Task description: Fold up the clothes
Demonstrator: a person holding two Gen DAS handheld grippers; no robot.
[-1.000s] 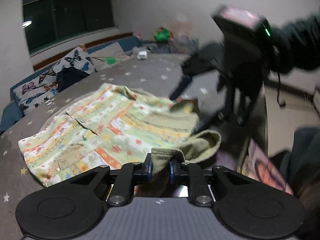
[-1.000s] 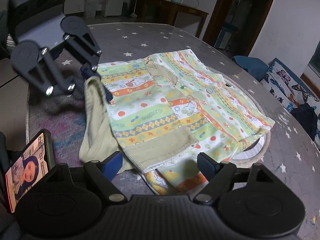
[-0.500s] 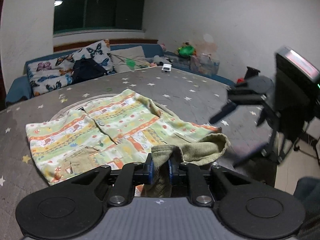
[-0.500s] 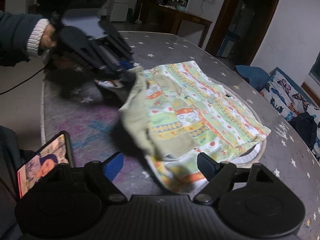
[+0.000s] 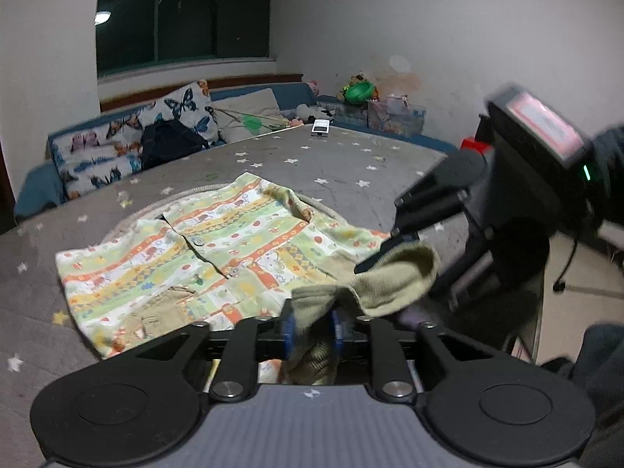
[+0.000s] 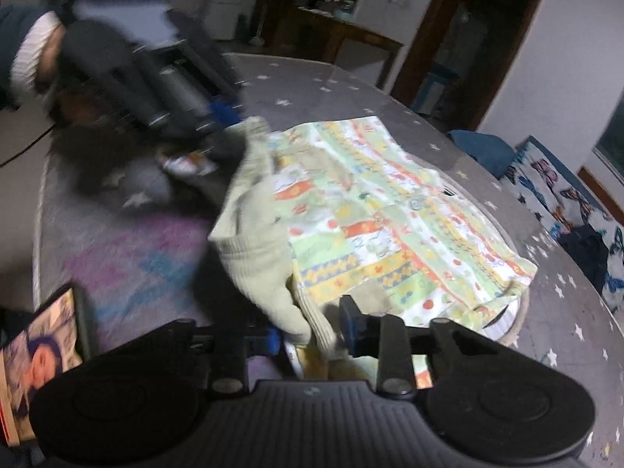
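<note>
Home living room: cushioned sofa point(image 5: 117, 148), toys point(image 5: 357, 91).

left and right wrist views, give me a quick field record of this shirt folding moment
garment: patterned shirt, mostly flat on the starred grey table
sleeve: olive cuff lifted off the table, stretched between both grippers
left gripper: jaws just opening, olive cloth between them
right gripper: jaws just closing, olive cloth between them
phone: lit, at the near table edge
background: butterfly pillow, dark bag
</note>
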